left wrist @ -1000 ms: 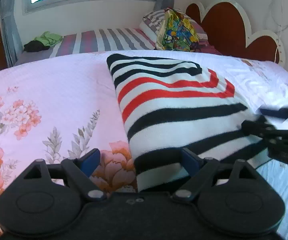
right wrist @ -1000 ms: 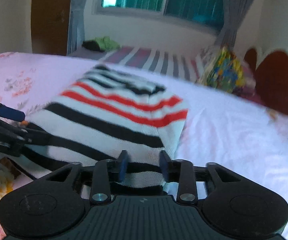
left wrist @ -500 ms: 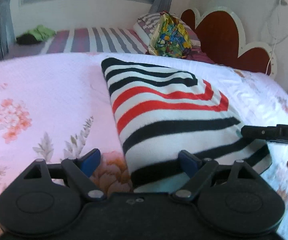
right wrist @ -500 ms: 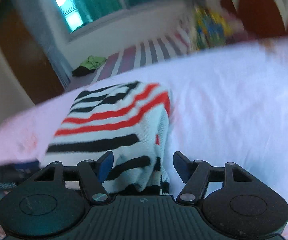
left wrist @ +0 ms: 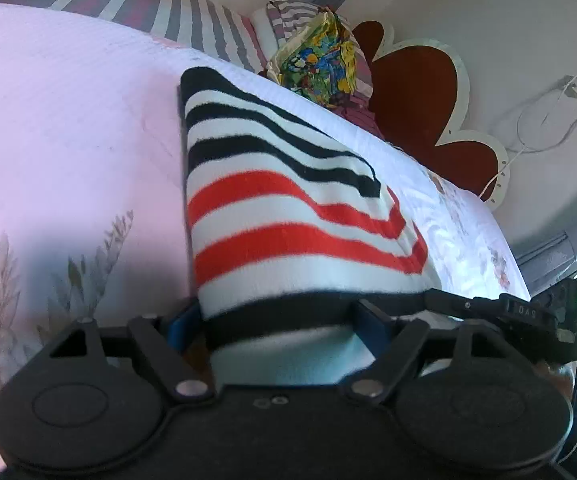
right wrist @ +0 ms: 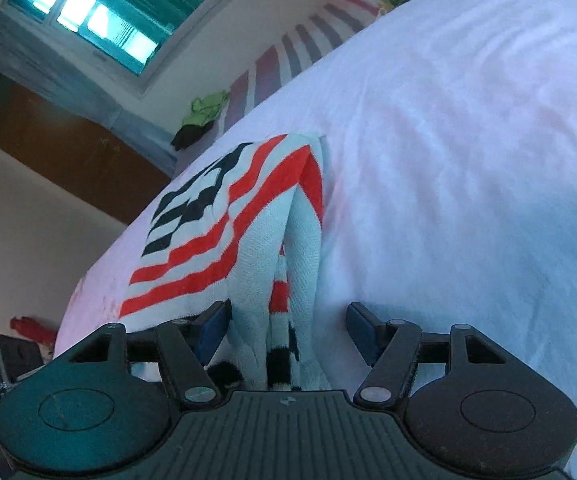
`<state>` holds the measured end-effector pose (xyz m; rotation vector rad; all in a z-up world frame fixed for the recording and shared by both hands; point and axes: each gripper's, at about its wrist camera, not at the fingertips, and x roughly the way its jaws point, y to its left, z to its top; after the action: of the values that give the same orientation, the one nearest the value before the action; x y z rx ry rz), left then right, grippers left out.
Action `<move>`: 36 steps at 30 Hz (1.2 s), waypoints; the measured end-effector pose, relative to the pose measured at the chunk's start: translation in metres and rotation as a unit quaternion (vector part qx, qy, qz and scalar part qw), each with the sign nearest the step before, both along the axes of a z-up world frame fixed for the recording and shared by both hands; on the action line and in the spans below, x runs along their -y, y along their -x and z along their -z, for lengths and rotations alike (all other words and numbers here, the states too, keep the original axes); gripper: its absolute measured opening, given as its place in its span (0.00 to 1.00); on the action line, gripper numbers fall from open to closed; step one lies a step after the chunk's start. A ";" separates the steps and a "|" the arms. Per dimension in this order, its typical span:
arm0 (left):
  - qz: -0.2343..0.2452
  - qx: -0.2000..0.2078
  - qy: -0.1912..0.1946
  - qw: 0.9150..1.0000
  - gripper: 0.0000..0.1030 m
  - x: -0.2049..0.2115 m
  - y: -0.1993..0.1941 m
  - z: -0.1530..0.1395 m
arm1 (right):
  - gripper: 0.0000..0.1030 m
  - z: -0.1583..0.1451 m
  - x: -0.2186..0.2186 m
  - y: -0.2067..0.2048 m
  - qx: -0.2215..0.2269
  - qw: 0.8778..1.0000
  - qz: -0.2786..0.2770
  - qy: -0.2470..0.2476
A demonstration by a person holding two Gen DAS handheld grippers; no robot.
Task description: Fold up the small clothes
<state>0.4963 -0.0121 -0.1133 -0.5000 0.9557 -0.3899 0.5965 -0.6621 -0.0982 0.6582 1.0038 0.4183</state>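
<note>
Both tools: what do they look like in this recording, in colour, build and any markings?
The left tool and the right tool match: a black body with two round discs, black linkage arms on silver pivot pins, and blue pads on the fingertips. The right one's deck is ribbed. In the left view, the right tool shows a green light and white lettering too blurred to read.

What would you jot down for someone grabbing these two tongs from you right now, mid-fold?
Left tongs: open, jaws just been closing, astride the near edge of the striped top, not clamped.
Right tongs: open around the top's layered side edge, no grip.
Top lies on the flowered bedspread, sides already folded in.
Left to do, probably: pinch the near end, fold it over, smooth flat.
</note>
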 end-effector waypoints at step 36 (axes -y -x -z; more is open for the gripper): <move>0.060 0.103 -0.083 0.989 0.45 -0.002 0.042 -0.076 | 0.32 -0.078 -0.170 0.074 0.139 0.976 -0.073 0.148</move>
<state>0.4544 -0.0105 -0.0371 -0.2464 0.8116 -0.4577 0.5223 -0.4925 -0.0200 0.2491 0.8267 0.4653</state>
